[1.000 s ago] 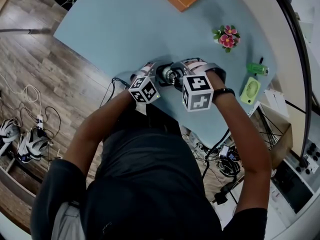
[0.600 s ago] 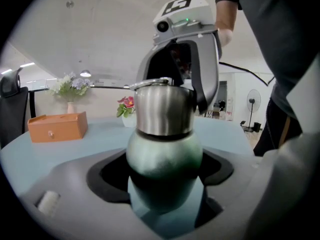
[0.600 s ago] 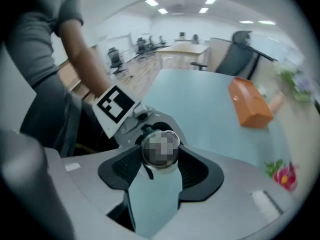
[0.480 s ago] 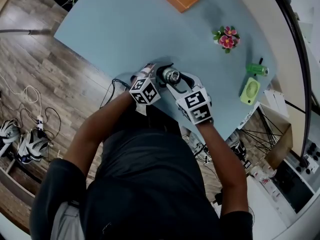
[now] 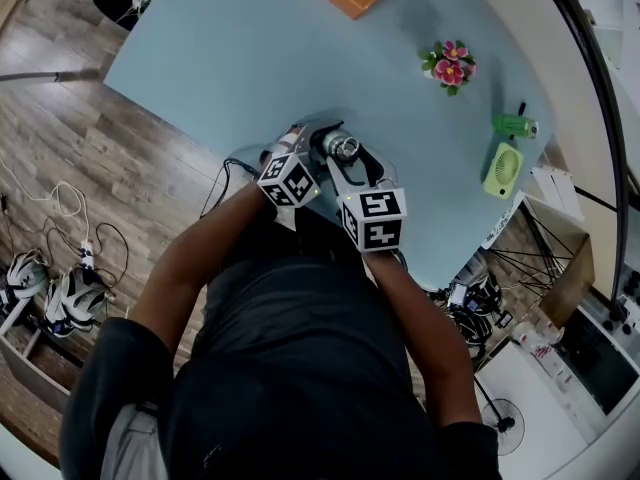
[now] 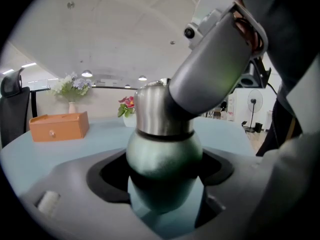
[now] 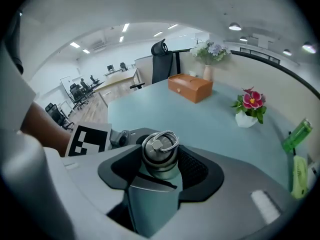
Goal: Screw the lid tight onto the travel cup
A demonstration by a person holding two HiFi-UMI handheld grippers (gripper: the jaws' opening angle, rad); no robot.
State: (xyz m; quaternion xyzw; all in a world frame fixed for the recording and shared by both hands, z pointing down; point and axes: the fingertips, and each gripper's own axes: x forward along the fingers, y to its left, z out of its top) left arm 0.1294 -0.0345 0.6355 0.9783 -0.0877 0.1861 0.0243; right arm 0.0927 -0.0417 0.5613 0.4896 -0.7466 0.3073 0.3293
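Cup (image 6: 162,156) body: green, fine-grained matt coat. Lid (image 7: 159,151): bare brushed steel, satin sheen. My left gripper (image 6: 162,171): smooth matt grey plastic. Table (image 5: 250,58): smooth, pale blue, matt. Box (image 6: 59,126): orange wood.

Your dark green, round-bodied travel cup (image 6: 162,159) stands upright by the near edge of the table (image 5: 250,58). The steel lid (image 7: 160,151) sits on its neck, wire ring on top.

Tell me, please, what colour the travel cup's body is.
Dark green cup body, best in the left gripper view.
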